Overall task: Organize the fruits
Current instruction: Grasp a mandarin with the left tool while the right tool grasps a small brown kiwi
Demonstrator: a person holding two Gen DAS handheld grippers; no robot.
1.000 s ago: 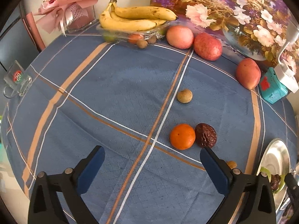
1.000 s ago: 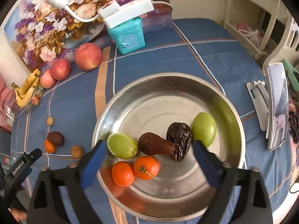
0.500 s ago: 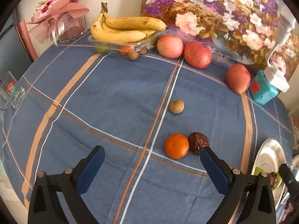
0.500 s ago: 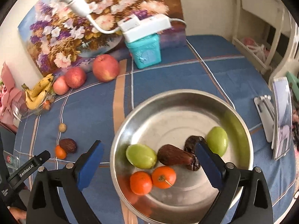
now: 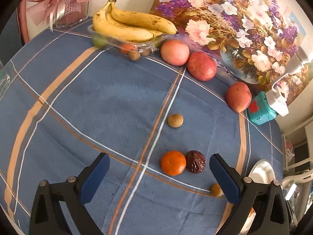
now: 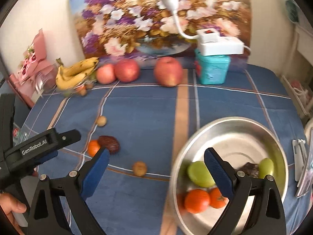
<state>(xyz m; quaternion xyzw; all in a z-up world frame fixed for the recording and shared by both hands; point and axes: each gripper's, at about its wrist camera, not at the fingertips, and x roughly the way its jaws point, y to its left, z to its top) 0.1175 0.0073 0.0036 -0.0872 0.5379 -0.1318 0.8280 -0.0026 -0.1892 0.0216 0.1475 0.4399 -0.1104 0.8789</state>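
— Where do we stand with our claws?

— Our left claw (image 5: 157,174) hangs over the tabletop (image 5: 97,101) with its jaws wide apart and nothing in them. Just ahead of it an orange (image 5: 173,163) touches a dark wrinkled fruit (image 5: 195,164).

— And our right claw (image 6: 155,171)?

— It gapes too, empty, beside the steel bowl (image 6: 234,131) at the near right. In the bowl we see two green fruits, two oranges and a dark one.

— Farther off?

— Three apples (image 5: 201,66) and bananas (image 5: 129,25) along the far edge.
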